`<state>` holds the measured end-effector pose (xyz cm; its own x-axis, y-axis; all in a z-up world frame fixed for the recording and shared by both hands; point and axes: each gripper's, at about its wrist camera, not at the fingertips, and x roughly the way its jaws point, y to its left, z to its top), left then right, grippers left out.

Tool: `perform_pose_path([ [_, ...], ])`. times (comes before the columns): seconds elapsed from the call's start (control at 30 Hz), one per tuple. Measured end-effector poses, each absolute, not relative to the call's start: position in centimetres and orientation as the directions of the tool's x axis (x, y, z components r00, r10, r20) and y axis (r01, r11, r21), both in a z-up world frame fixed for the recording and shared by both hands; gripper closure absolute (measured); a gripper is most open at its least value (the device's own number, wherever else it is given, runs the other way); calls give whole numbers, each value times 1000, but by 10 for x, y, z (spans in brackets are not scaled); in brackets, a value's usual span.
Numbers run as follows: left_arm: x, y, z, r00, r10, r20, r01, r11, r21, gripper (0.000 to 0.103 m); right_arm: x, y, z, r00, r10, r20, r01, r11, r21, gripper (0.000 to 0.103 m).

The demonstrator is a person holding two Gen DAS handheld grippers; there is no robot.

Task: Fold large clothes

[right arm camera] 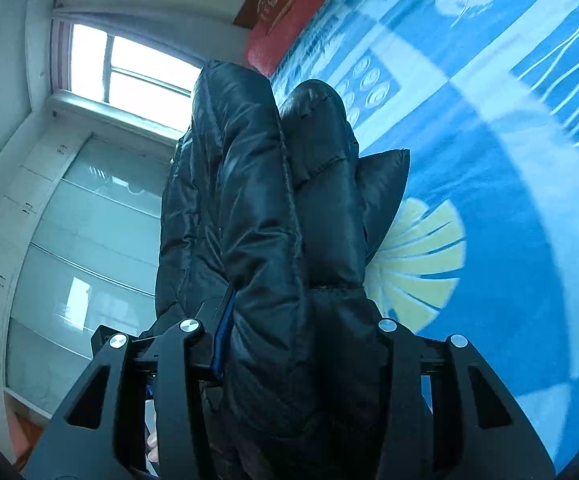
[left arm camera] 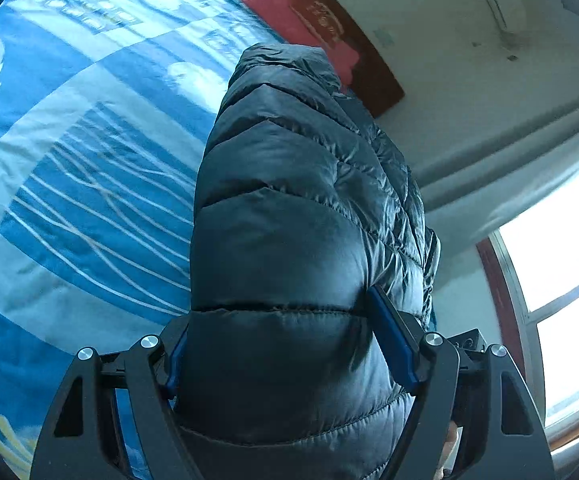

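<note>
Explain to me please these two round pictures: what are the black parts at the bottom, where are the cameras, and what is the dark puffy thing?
No robot arm is here: a person holds a hand tool in each hand. Each picture comes from a fisheye camera on one tool, looking along its two fingers. The left gripper and the right gripper are both closed on a dark quilted down jacket, lifted above a bed. The bed wears a blue patterned cover with a red pillow at its head. A bright window shows behind.
</note>
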<state>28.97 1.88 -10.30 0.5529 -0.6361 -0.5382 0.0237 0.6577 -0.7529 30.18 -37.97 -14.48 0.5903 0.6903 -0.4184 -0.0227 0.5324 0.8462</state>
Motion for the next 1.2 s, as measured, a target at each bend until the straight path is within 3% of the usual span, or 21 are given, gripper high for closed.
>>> perform_pose_path([
  [0.47, 294, 28, -115, 530, -646, -550, -16, 641, -768, 27, 316, -371, -158, 586, 672, -453, 16, 549, 836, 53],
  [0.67, 296, 28, -114, 530, -640, -556, -19, 647, -762, 25, 317, -370, -160, 588, 660, -467, 29, 560, 828, 43],
  [0.83, 296, 32, -113, 513, -659, -550, -11, 636, -772, 23, 310, -373, -153, 588, 627, -510, 33, 612, 790, 25],
  [1.2, 320, 66, -104, 549, -655, -519, -17, 612, -790, 23, 323, -402, -116, 643, 558, -524, 22, 671, 741, 21],
])
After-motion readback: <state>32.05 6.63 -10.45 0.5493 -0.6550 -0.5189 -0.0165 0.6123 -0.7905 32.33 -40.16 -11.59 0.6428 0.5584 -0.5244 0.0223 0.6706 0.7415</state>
